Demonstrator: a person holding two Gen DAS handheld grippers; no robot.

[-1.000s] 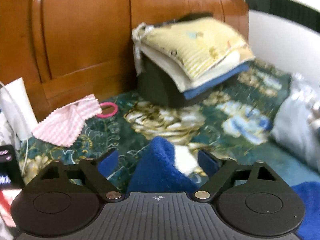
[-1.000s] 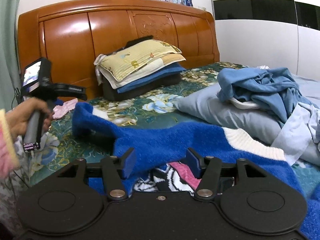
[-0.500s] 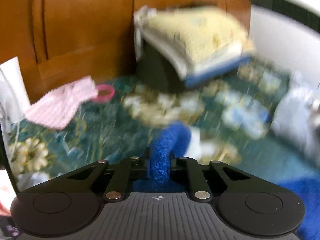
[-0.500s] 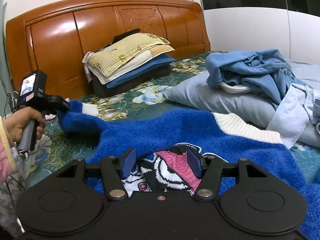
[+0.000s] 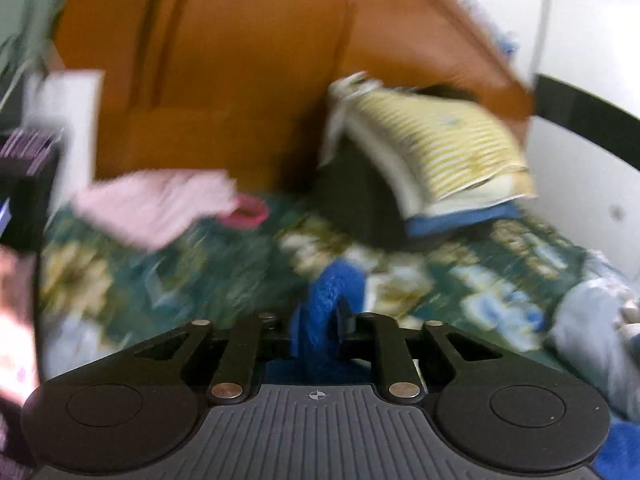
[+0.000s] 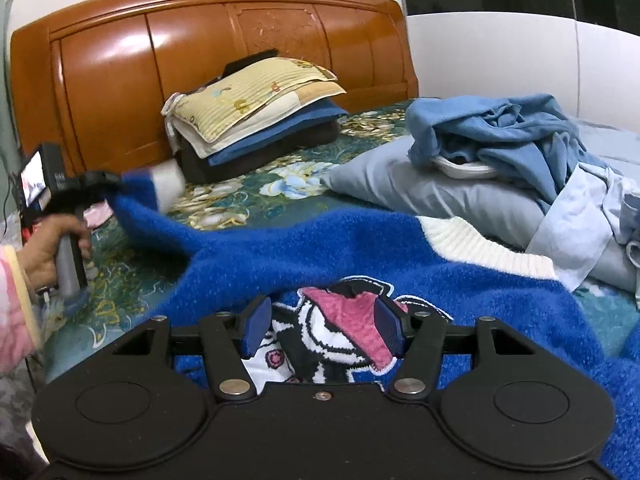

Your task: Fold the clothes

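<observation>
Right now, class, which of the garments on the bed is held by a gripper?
The blue sweater: the left gripper pinches its sleeve, while the light blue clothes lie untouched on the pillow.

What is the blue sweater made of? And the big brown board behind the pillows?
The sweater looks like fuzzy knitted yarn, perhaps wool or acrylic: its surface is fluffy and its white cuff is ribbed. The headboard looks like varnished wood: orange-brown panels with carved trim and bright glare from the light.
</observation>
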